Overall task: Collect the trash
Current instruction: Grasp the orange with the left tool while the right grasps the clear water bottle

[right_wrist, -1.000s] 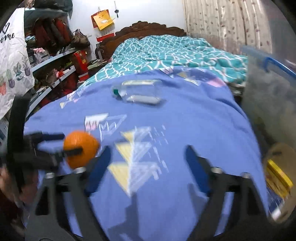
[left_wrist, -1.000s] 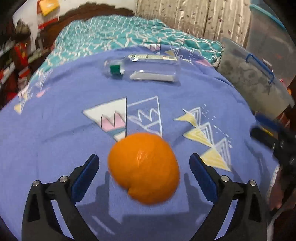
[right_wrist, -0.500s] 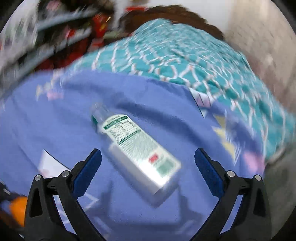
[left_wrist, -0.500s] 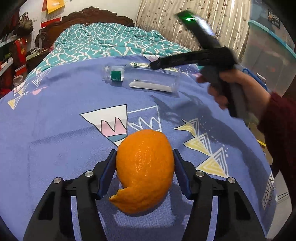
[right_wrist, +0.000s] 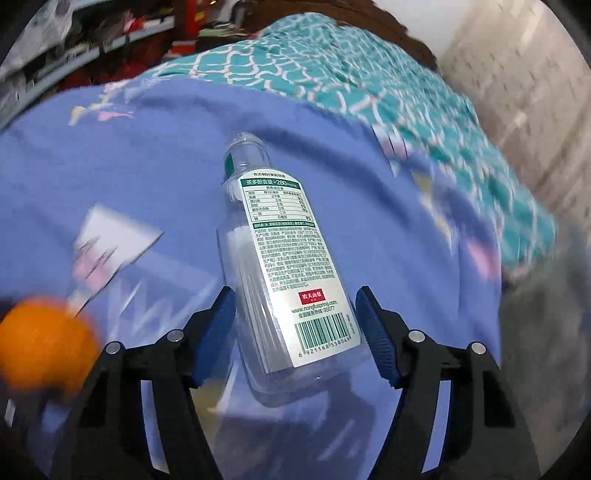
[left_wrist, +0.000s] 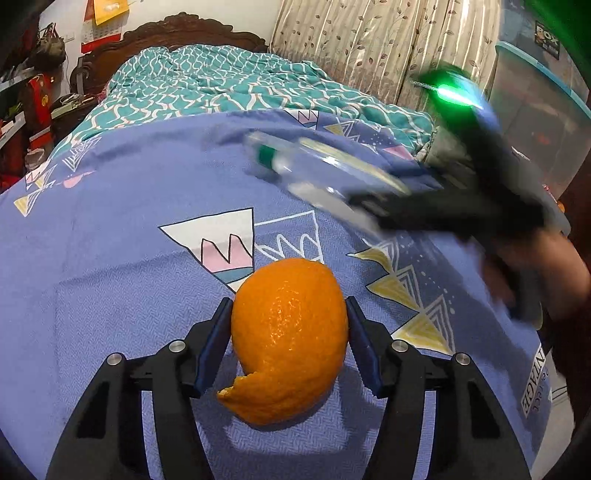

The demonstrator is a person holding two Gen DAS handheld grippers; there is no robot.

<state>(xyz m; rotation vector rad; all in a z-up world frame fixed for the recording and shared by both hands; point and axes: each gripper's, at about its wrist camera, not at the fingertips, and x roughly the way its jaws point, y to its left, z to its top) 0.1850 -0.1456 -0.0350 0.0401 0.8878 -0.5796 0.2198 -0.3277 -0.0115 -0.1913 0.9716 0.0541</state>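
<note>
My left gripper (left_wrist: 289, 341) is shut on an orange peel (left_wrist: 290, 338), held just above the blue patterned bedspread (left_wrist: 129, 240). An empty clear plastic bottle (right_wrist: 280, 266) with a white and green label sits between the blue pads of my right gripper (right_wrist: 295, 332). The left pad touches it and a small gap shows at the right pad. In the left wrist view the bottle (left_wrist: 317, 173) is blurred and seems lifted off the bedspread in the right gripper (left_wrist: 373, 206). The orange peel shows blurred at the left edge of the right wrist view (right_wrist: 44, 343).
A teal patterned quilt (left_wrist: 229, 88) covers the far half of the bed, below a dark wooden headboard (left_wrist: 177, 33). Curtains (left_wrist: 388, 48) hang at the back right. A clear storage bin with a blue rim (left_wrist: 535, 96) stands at the right. Cluttered shelves (left_wrist: 26, 92) stand at the left.
My left gripper shut on the orange peel and lifted it slightly. My right gripper swung over to the bottle and narrowed around it; the bottle moved from its resting place.
</note>
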